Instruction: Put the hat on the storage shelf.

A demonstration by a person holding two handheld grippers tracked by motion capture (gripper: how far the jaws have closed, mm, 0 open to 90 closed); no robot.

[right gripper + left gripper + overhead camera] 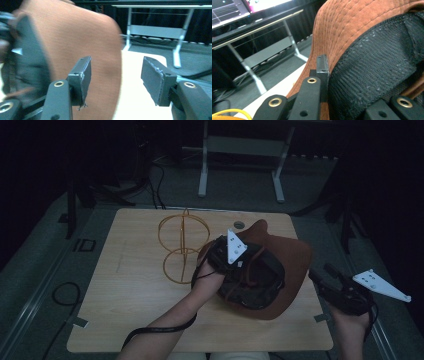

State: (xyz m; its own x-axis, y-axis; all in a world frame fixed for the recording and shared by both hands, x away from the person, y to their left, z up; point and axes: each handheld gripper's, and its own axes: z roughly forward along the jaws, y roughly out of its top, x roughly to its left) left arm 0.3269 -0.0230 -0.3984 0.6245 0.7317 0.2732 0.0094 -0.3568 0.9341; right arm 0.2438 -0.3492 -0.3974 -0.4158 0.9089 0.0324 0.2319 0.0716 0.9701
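Over toward the left half of the desk (pixel 130 285), near the far edge, stands a wire stand (pixel 183 247) of thin gold hoops, upright, one ring above another, just beside the left hand (pixel 207 280). That hand comes in from the near edge and carries the left gripper (pixel 235 262), grey plate on top, pushed into the upturned hat (pixel 287 270).

In the left gripper view one jaw sits outside the brim (pixel 337 30) and the other lies inside against the black mesh lining (pixel 374 72), with the stitched edge pinched between them, so the left gripper is clamped on the hat.

The hat lies crown down on the right half of the desk, opening facing up, tilted on its curled brim. It is rust-brown and suede-like, with rows of stitching along the brim and a dark lining inside. Its long axis runs from the far edge, where a brim tip rises, down toward the near right corner.

Further right, off the desk's right edge, the right hand (pixel 350 320) holds the right gripper (pixel 325 280), pointing toward the hat's brim. In the right gripper view its jaws stand wide apart, nothing between them, the brown brim (pixel 82 37) blurred just beyond the left jaw.
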